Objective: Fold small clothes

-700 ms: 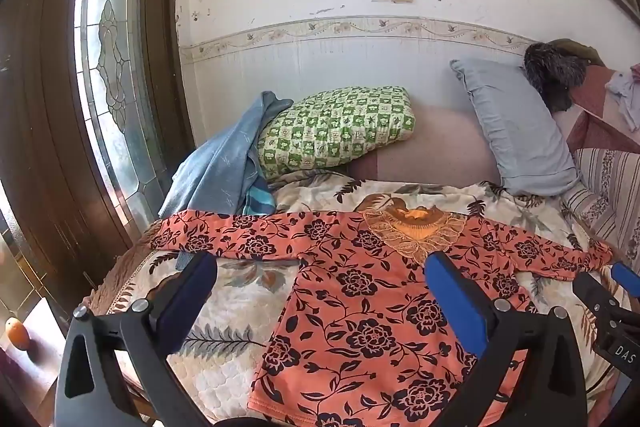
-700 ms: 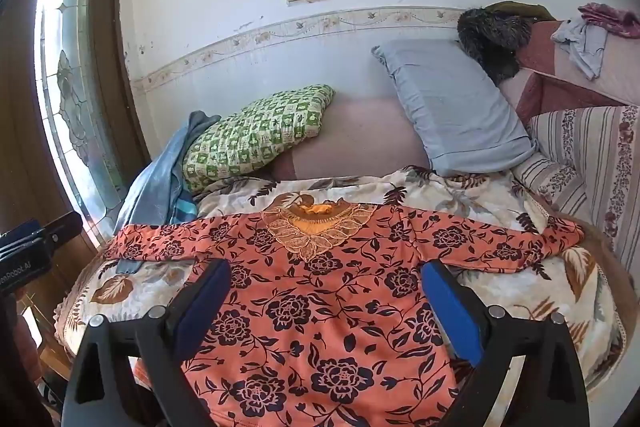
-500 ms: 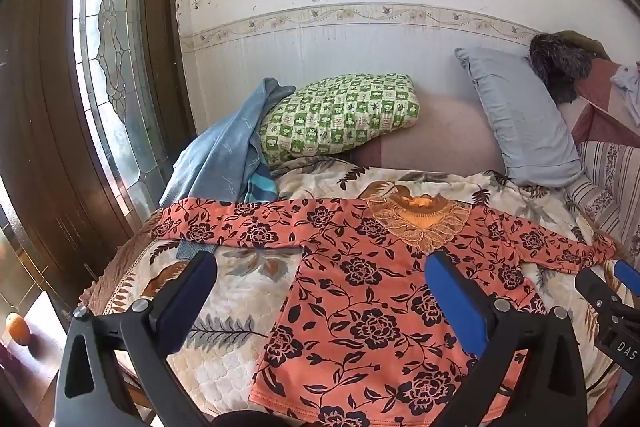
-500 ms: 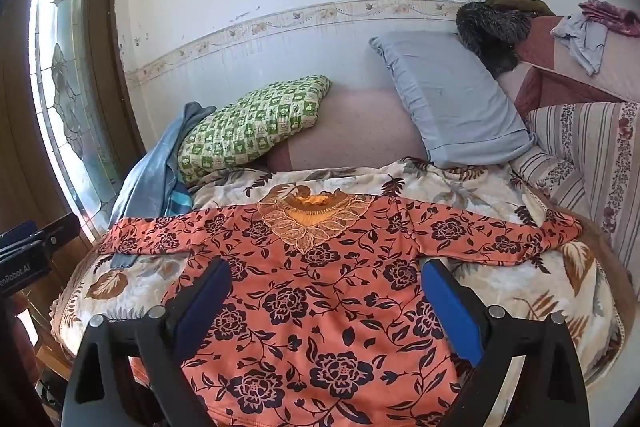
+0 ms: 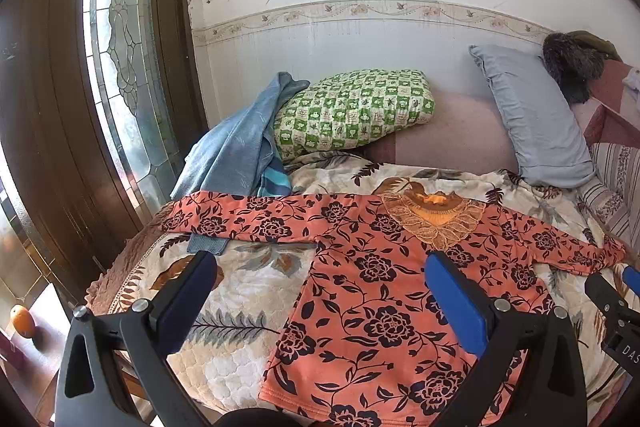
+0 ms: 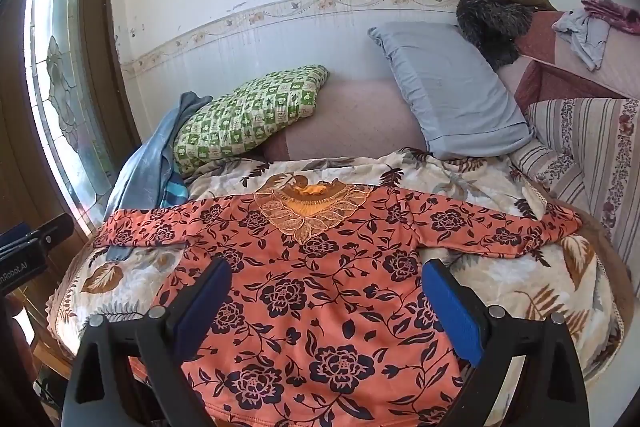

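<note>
An orange blouse with dark flowers (image 5: 380, 291) (image 6: 320, 275) lies flat on the leaf-print bedspread (image 5: 240, 291) (image 6: 520, 279), sleeves spread left and right, lace collar toward the wall. My left gripper (image 5: 320, 279) hovers open above the blouse's left side and the bare quilt, nothing between its blue pads. My right gripper (image 6: 326, 287) hangs open over the middle of the blouse, empty too. The right gripper's tip (image 5: 616, 307) shows at the left view's right edge; the left gripper's body (image 6: 28, 251) shows at the right view's left edge.
A green checked pillow (image 5: 352, 111) (image 6: 248, 115), a blue cloth (image 5: 236, 147) and a grey pillow (image 5: 532, 115) (image 6: 448, 87) lean at the wall. A striped cushion (image 6: 580, 147) and loose clothes (image 6: 588, 31) sit right. A glass door panel (image 5: 116, 67) stands left; an orange (image 5: 22, 321) lies on the floor.
Both views have tipped slightly downward and drawn back a little; the blouse sits lower and fuller in frame. Neither gripper has touched the cloth.
</note>
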The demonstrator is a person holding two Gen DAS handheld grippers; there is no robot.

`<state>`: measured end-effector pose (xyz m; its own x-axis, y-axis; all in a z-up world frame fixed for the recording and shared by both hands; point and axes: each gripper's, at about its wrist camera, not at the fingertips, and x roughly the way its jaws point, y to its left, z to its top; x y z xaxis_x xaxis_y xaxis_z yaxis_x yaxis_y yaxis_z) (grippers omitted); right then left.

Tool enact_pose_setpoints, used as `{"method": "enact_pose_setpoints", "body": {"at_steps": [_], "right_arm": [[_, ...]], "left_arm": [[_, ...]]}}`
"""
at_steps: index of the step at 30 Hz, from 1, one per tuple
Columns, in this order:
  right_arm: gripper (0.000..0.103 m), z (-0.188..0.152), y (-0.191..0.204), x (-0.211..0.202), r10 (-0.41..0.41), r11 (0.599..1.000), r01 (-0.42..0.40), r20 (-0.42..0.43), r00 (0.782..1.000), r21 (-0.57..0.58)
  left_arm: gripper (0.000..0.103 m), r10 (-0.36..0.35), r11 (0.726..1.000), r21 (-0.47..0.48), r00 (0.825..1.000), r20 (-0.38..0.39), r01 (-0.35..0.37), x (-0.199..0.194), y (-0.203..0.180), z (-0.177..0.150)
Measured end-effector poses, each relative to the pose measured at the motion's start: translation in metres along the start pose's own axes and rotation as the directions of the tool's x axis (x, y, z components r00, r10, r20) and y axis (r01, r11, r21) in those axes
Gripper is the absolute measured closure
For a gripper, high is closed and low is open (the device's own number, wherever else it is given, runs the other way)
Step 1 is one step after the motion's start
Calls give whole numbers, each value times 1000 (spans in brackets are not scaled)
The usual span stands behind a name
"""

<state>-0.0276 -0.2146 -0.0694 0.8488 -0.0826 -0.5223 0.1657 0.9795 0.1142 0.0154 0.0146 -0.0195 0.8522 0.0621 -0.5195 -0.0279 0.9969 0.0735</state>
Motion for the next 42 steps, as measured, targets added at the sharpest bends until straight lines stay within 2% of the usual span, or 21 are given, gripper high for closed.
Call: {"method": "enact_pose_setpoints", "body": {"at_steps": [20, 34, 38, 40, 42], "right_arm": [[6, -1, 33, 8, 41, 997, -43, -22, 999, -59], [6, 2, 30, 7, 44, 998, -45, -23, 999, -49], [6, 1, 23, 6, 43, 998, -44, -15, 999, -38], [6, 0, 20, 7, 36, 999, -37, -18, 999, -37], [6, 0, 13, 8, 28, 999, -28, -21, 999, -36]], "left_arm": [[0, 93, 994, -65, 996, 4, -93, 6, 48, -5], [0, 114, 992, -57, 993, 9, -114, 4, 47, -2], [0, 91, 995, -49, 996, -9, -91, 5, 40, -5], [0, 28, 998, -54, 999, -43, -31, 7, 34, -11], [0, -49, 997, -64, 994, -98, 43, 11, 26, -21]]}}
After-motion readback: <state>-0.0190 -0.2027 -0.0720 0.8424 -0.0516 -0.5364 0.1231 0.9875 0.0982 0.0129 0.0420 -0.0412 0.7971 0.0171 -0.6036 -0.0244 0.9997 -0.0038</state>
